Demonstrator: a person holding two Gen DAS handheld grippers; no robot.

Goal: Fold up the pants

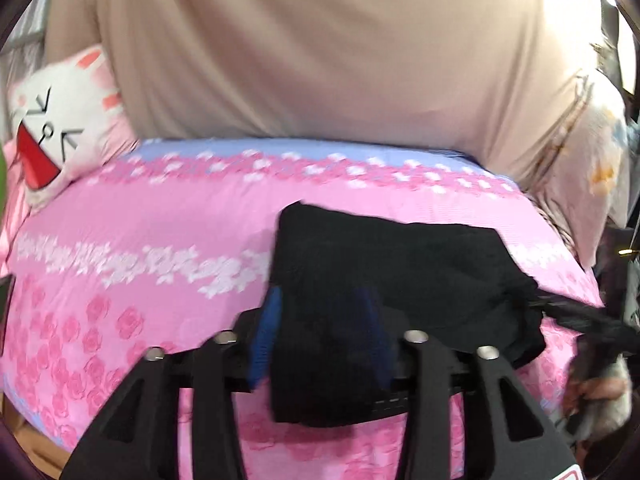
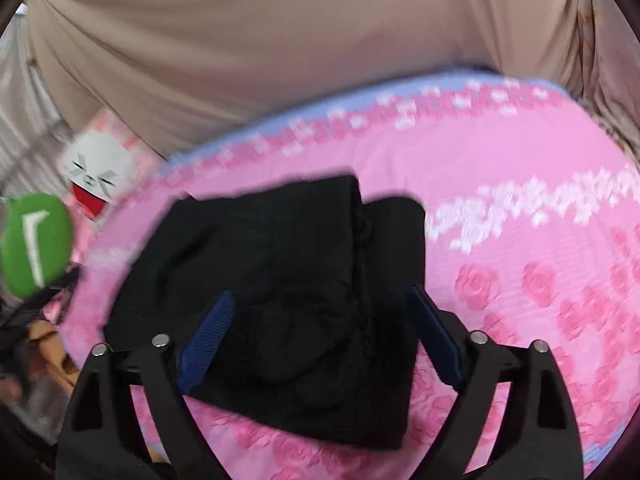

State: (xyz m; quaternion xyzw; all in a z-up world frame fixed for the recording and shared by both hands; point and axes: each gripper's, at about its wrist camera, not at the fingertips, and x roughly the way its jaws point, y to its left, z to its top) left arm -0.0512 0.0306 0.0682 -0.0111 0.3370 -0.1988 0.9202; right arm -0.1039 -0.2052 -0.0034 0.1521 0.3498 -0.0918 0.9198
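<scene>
We hold both grippers low over a bed covered with a pink floral sheet [image 1: 120,240], and the black pants [image 1: 400,264] lie on it in a bunched, partly folded heap.

In the left wrist view, a fold of the pants hangs between the blue pads of our left gripper [image 1: 320,332]. The left pad lies against the cloth's left edge and the right pad shows only dimly through or behind the fabric, so we cannot tell whether the jaws are clamped on it or merely straddle it. At the far right of that view our right gripper's dark finger meets the right end of the pants.

In the right wrist view, our right gripper [image 2: 320,336] has its jaws parted, with the pants' near part lying between the two blue pads; the cloth fills most of the gap, yet both pads stand clear of it.

A white cartoon-face cushion [image 1: 60,120] sits at the far left, and a beige curtain [image 1: 300,40] hangs beyond the bed.
</scene>
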